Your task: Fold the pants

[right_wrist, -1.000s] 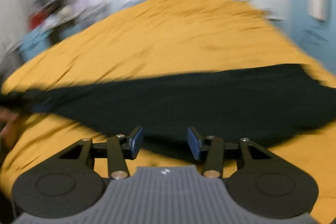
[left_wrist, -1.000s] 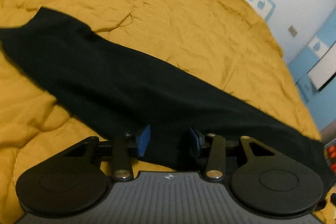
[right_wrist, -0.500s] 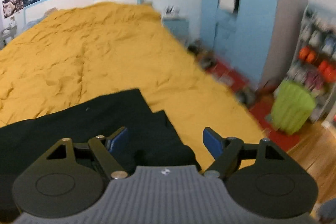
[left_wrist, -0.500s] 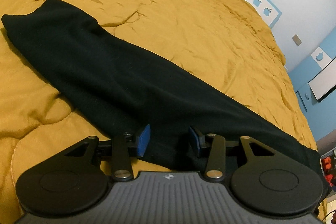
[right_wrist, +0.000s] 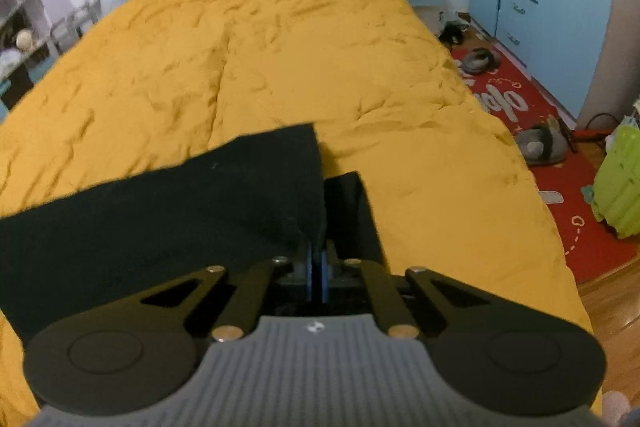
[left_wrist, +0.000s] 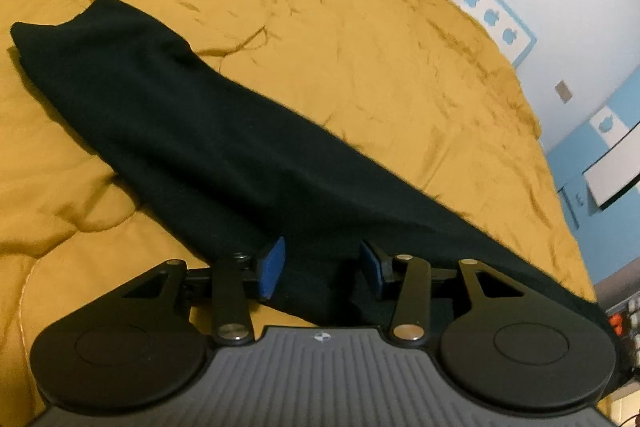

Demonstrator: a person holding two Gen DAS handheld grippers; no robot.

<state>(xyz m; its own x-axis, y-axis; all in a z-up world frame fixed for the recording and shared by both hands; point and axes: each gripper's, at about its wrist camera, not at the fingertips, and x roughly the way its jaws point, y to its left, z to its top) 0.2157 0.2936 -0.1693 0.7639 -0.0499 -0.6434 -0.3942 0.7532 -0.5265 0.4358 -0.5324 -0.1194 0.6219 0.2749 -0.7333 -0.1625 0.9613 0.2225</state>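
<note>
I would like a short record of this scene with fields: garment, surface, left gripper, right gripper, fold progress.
garment: black pants, lying long and flat
surface: yellow bedspread
left gripper: open, pants fabric between its fingers, not pinched
right gripper: jaws just closed; shut on the pants' leg end
fold progress: leg end gripped, not yet folded over
</note>
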